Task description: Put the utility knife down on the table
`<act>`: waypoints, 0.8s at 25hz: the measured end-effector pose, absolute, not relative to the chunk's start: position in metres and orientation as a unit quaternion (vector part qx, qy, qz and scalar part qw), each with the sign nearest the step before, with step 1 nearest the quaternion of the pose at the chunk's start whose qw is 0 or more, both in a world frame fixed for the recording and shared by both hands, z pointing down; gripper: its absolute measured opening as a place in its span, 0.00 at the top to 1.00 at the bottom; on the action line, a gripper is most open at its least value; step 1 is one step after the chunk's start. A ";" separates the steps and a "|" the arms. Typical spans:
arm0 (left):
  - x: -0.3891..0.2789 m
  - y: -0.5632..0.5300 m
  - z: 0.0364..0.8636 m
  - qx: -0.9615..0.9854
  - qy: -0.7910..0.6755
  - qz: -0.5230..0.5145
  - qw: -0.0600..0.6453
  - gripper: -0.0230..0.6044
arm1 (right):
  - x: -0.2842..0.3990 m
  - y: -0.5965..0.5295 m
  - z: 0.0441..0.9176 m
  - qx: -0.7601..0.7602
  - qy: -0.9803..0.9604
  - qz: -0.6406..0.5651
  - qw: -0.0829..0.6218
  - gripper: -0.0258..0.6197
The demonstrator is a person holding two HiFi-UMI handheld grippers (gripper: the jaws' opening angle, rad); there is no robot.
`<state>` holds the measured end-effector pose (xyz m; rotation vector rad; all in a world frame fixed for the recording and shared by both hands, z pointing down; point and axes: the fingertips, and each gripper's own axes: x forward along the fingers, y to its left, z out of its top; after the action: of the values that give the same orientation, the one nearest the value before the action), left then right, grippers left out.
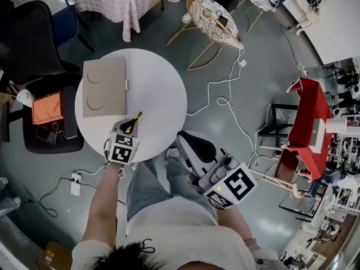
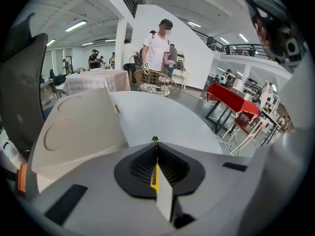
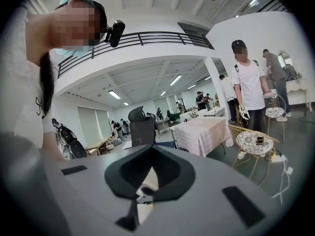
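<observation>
Round white tabletop [image 1: 163, 94] in the middle of the head view, seen from steeply above, with grey floor all around

Flat tan case [image 1: 104, 86] lying on the far-left part of that tabletop, with two round impressions in its lid and a small brass clasp on its right edge; well apart from the near rim

Bare left forearm [image 1: 107, 201] stretched straight forward from the bottom of the view, ending at the left gripper [image 1: 130, 129] over the near rim of the tabletop, marker cube facing up, nose aimed up and slightly right toward the tabletop's middle

Right gripper [image 1: 188, 145] held back off the tabletop, just beyond its near-right rim and above the person's knee, marker cube up, nose angled up-left; in the right gripper view aimed out across the room, fingers drawn close together with nothing clamped between them

Yellow-and-black utility knife [image 1: 135, 120] clamped between the left fingers, pinched edge-on in the left gripper view [image 2: 156, 173], its tip poking out past the fingertips over the tabletop; cannot tell whether touching the surface or just above it
</observation>
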<state>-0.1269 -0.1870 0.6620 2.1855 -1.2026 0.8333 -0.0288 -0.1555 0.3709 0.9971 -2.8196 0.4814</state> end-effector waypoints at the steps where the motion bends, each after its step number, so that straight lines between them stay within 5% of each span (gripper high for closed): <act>1: -0.128 -0.187 0.657 0.802 -0.447 0.304 0.252 0.95 | -0.029 -0.155 0.370 0.324 -0.931 0.157 0.055 0.95; 20: -0.109 -0.146 0.441 0.803 -0.570 0.073 0.158 0.95 | -0.052 -0.133 0.341 0.136 -0.982 0.123 0.039 0.95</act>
<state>-0.1095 -0.1457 0.4407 2.2979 -1.6297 0.2075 -0.0524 -0.1328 0.3410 0.4175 -3.0111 0.3761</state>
